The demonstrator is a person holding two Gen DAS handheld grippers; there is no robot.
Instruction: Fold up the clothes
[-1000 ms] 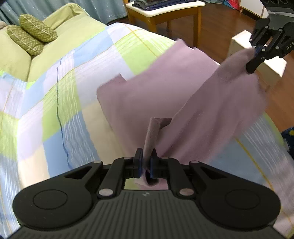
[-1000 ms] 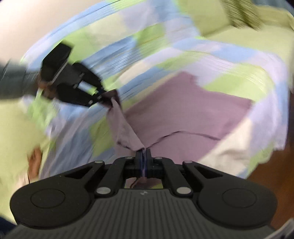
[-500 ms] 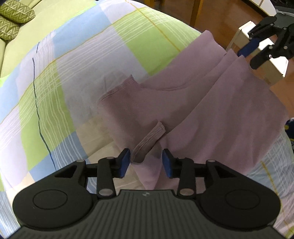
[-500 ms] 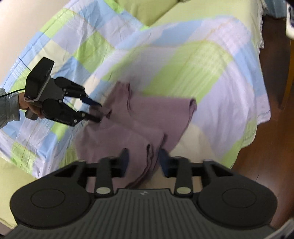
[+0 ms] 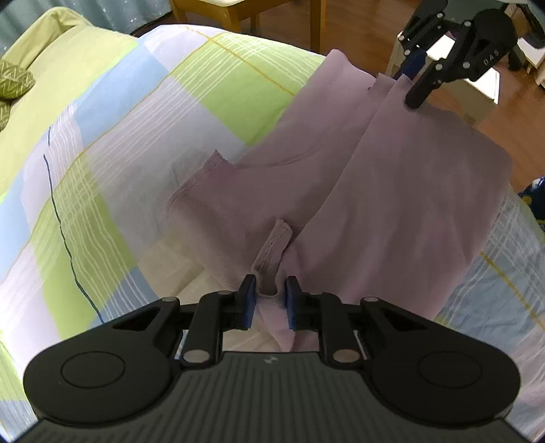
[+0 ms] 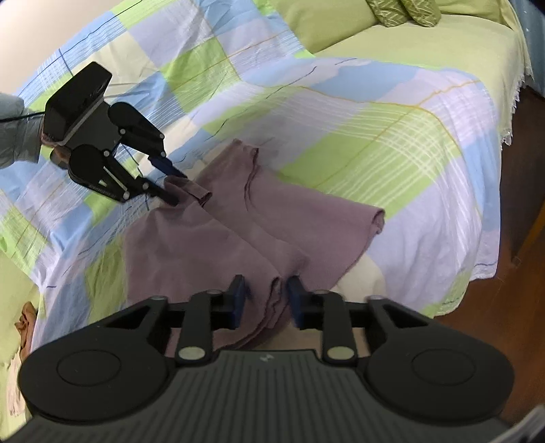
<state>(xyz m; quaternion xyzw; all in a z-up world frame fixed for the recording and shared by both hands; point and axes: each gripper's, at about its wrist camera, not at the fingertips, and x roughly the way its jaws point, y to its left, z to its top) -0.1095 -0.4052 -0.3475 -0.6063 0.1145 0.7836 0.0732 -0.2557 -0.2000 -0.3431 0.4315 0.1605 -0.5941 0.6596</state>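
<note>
A mauve garment lies folded over itself on the checked bedspread; it also shows in the right wrist view. My left gripper is open, its pads on either side of a bunched cuff edge at the garment's near end. My right gripper is open, with the garment's folded edge lying between its fingers. The right gripper shows at the far corner of the cloth in the left wrist view, and the left gripper shows beside the cuff in the right wrist view.
Green pillows lie at the head of the bed. A wooden chair and a white box stand on the wood floor beyond the bed's edge. An orange cloth lies at the left.
Both grippers opened and let go of the garment, which was lifted a second ago and now lies folded on the bed. In the last half second the left gripper's jaws have narrowed around the cuff.
</note>
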